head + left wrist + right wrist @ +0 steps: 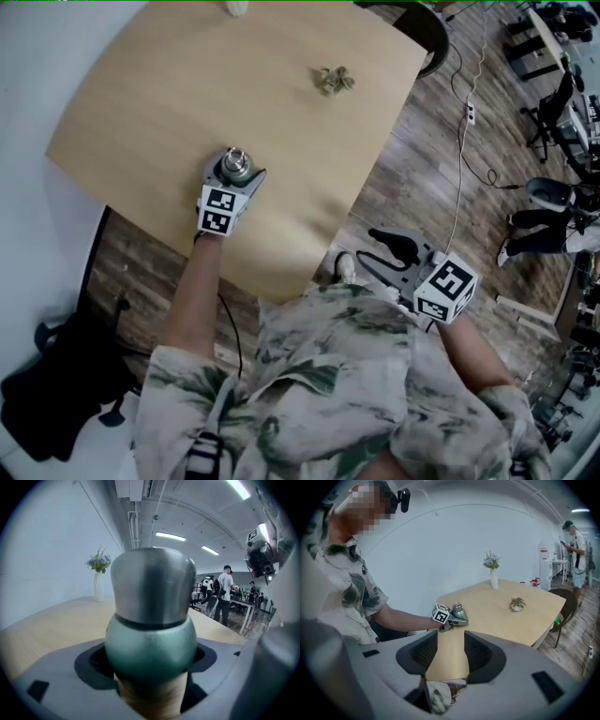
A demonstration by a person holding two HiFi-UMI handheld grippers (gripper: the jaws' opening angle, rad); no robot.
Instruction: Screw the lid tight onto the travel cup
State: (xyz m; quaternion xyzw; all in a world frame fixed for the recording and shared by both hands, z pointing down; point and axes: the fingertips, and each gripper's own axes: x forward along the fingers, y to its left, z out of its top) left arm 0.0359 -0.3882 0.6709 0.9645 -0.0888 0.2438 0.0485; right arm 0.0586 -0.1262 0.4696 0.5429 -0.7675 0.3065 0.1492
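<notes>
One travel cup (150, 641), steel lid (152, 585) on top, is standing upright on the worktop (169, 84); I am gripping its body in the left claw (233, 174). I am holding the right claw (450, 653) open and empty, off the worktop's near edge.

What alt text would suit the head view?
The left gripper clamps a steel-lidded green travel cup on a wooden table. The right gripper, open and empty, hangs off the table's near edge. A small plant sits farther away.
</notes>
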